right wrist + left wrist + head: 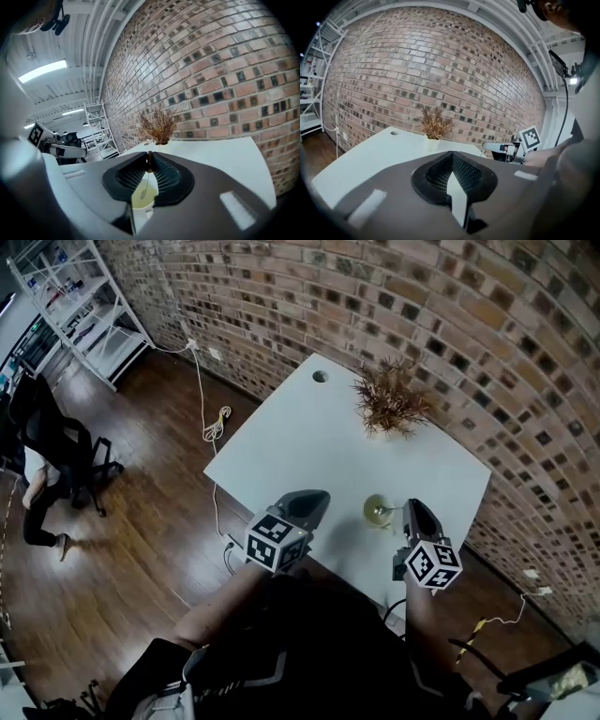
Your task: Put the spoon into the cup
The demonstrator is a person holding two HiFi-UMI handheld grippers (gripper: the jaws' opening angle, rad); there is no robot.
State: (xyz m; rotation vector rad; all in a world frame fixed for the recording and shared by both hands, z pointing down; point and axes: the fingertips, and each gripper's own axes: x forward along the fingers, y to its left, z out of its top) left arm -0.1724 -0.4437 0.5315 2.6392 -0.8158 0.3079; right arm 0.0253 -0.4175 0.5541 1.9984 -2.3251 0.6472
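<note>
A pale yellow-green cup [379, 512] stands near the front edge of the white table [309, 442], between my two grippers. My right gripper [413, 509] is just right of the cup. In the right gripper view its jaws [149, 161] pinch the dark end of a thin spoon [148, 161], which hangs down over the cup [140, 198] seen through the gap below. My left gripper [317, 497] hovers left of the cup; its jaws [452, 153] meet at the tips with nothing between them.
A dried plant in a white pot [389, 401] stands at the table's back by the brick wall. A cable hole [320, 376] is at the far corner. On the wooden floor are a cable [215, 424], a metal rack [82, 298] and a seated person [45, 474].
</note>
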